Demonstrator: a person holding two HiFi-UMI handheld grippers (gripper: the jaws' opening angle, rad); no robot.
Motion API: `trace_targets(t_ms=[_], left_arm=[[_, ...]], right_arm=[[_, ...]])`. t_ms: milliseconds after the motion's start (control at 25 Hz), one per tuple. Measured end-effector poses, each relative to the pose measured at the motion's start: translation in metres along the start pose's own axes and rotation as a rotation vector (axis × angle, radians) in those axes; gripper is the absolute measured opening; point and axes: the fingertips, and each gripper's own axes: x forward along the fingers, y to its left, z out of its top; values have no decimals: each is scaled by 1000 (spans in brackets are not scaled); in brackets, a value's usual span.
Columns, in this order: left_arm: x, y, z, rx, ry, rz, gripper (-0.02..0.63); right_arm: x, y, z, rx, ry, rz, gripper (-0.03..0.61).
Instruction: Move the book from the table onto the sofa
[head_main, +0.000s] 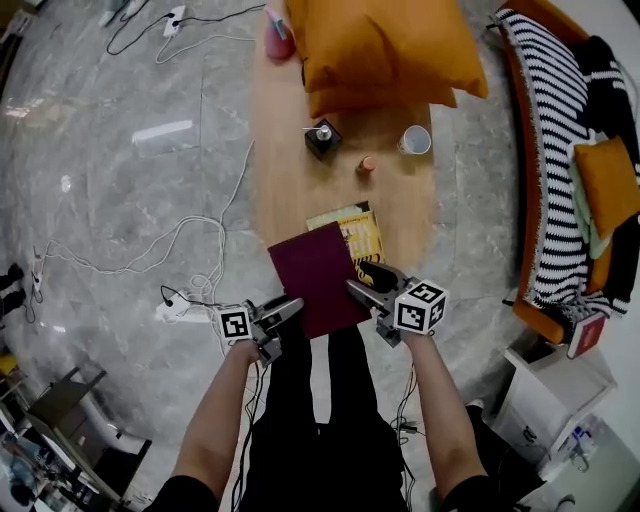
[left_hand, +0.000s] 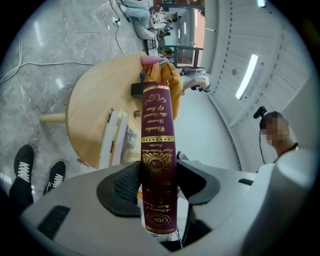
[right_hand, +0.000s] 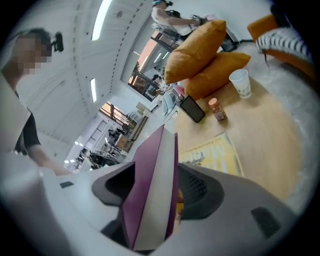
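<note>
While it hangs above the worktop (head_main: 290, 180), the maroon book (head_main: 318, 278) is pinched by both pairs of jaws: the left gripper (head_main: 290, 308) clamps its spine, the right gripper (head_main: 362, 288) its page edge. A yellow booklet (head_main: 358, 230) lies just beyond the jaws.

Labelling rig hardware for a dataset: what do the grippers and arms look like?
Both the left gripper and right gripper have grey bodies, dark ribbed jaws, each with a white cube of black square markers. Arms bare below short black sleeves.
</note>
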Motion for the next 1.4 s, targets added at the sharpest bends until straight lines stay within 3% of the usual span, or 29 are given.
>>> trace_targets(t_ms=[200, 320, 440, 720, 920, 1160, 1400], left_arm=[[-8, -51, 4, 57, 51, -52, 216], [-13, -80, 7, 84, 66, -70, 216], [-19, -115, 10, 81, 66, -95, 216], [-27, -179, 12, 147, 101, -48, 216], [-39, -229, 22, 109, 33, -113, 216], [-54, -262, 59, 199, -84, -140, 216], [-63, -290, 65, 233, -88, -191, 216]], right_arm=[[-18, 32, 11, 243, 19, 207, 290], [-31, 65, 18, 314, 23, 330, 288], [-48, 90, 32, 360, -22, 392, 287], [-74, 151, 53, 262, -11, 392, 267], [-81, 185, 65, 311, -66, 398, 249], [-76, 218, 79, 326, -186, 392, 244], [-81, 244, 93, 302, -297, 399, 241]])
